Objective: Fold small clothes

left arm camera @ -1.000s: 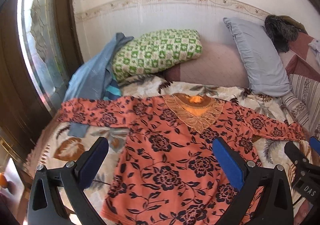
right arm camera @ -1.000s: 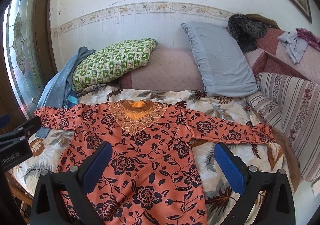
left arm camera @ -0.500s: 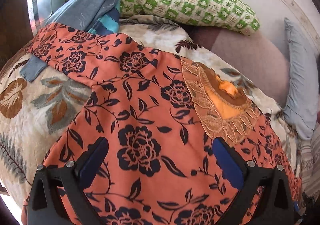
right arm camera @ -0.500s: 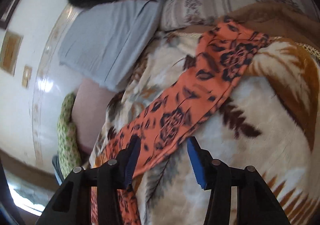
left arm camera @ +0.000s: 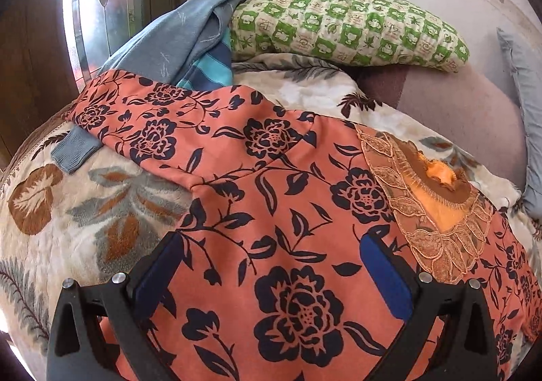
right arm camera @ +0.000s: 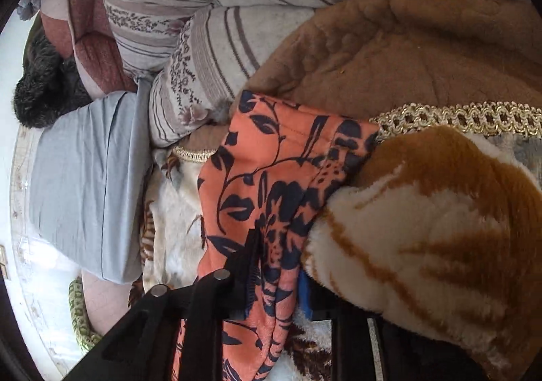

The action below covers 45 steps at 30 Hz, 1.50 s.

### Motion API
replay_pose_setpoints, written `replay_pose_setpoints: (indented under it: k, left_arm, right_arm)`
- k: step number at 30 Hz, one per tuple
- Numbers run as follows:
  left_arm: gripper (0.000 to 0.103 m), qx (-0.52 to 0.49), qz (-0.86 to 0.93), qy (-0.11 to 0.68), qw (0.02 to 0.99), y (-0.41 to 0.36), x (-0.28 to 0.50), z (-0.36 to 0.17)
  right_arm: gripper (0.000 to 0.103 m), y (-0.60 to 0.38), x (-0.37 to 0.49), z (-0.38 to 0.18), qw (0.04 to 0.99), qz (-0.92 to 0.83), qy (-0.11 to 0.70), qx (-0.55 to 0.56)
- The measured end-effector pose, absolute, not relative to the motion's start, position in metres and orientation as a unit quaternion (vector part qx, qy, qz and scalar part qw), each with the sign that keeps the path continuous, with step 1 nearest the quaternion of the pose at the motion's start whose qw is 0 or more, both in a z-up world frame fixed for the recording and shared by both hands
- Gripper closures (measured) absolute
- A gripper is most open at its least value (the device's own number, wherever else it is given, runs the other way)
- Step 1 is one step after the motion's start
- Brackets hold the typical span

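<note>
An orange top with dark flowers (left arm camera: 271,177) lies spread flat on the bed, its lace neckline (left arm camera: 437,198) to the right in the left wrist view. My left gripper (left arm camera: 271,242) hovers just over the cloth below the left shoulder, open, its blue pads wide apart with nothing pinched. In the right wrist view the top's right sleeve (right arm camera: 271,160) runs up to its cuff near the blanket's braided edge. My right gripper (right arm camera: 277,265) is rolled on its side and its jaws are closing, with the bunched sleeve pinched between them.
A floral plush blanket (left arm camera: 84,211) covers the bed. A blue-grey garment (left arm camera: 189,38) and a green checked pillow (left arm camera: 349,28) lie behind the left sleeve. A grey pillow (right arm camera: 84,184), striped cushions (right arm camera: 210,52) and a brown blanket (right arm camera: 406,42) crowd the right sleeve's end.
The left gripper dropped close over the top's left shoulder area. The right gripper rolled sideways, swept to the right sleeve and brought its jaws together on it.
</note>
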<state>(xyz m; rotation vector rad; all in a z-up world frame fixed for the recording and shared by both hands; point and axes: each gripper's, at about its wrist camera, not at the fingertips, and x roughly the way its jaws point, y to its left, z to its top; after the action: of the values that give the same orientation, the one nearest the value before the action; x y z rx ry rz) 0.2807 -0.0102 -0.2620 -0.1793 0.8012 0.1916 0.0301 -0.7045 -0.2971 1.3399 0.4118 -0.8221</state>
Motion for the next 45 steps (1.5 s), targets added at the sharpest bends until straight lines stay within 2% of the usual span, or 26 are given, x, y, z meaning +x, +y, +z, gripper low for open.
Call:
replay_pose_setpoints:
  k: [5,10,14,18,21,24,28,30,32,35,40,45]
  left_arm:
    - [0.0,-0.081,0.109,0.377,0.916,-0.002,0.281,-0.257]
    - [0.0,-0.096,0.127,0.357,0.921,0.015,0.277,-0.243]
    - [0.0,-0.111,0.145,0.341,0.922,0.034,0.275,-0.232]
    - [0.0,-0.116,0.172,0.331,0.921,0.061,0.275,-0.224]
    - [0.0,-0.114,0.206,0.319,0.918,0.091,0.276,-0.22]
    - [0.0,-0.118,0.248,0.313,0.909,0.127,0.277,-0.22]
    - [0.0,-0.119,0.288,0.332,0.89,0.164,0.282,-0.227]
    - [0.0,-0.125,0.29,0.346,0.884,0.176,0.283,-0.23]
    - [0.0,-0.129,0.289,0.356,0.88,0.183,0.283,-0.232]
    - [0.0,-0.142,0.283,0.357,0.879,0.19,0.283,-0.23]
    - [0.0,-0.171,0.271,0.353,0.879,0.191,0.28,-0.228]
    - [0.0,-0.145,0.262,0.364,0.882,0.18,0.285,-0.229]
  right_arm:
    - [0.095,-0.689,0.028,-0.27,0.734,-0.334,0.16,0.57]
    - [0.097,-0.645,0.072,-0.208,0.795,-0.226,0.15,0.542]
    - [0.097,-0.564,0.146,-0.156,0.836,-0.104,0.173,0.509]
    - [0.097,-0.439,0.23,-0.126,0.856,0.025,0.216,0.469]
    - [0.097,-0.33,0.286,-0.13,0.851,0.102,0.269,0.439]
    - [0.094,-0.214,0.324,-0.155,0.851,0.122,0.366,0.357]
    - [0.094,-0.077,0.352,-0.207,0.837,0.141,0.508,0.145]
    - [0.094,-0.036,0.34,-0.231,0.838,0.123,0.532,0.018]
    - [0.094,-0.021,0.336,-0.242,0.835,0.117,0.535,-0.049]
    - [0.094,-0.042,0.325,-0.23,0.844,0.138,0.517,-0.04]
    - [0.094,-0.104,0.306,-0.197,0.868,0.169,0.462,0.072]
    - [0.093,-0.126,0.325,-0.215,0.843,0.164,0.477,0.188]
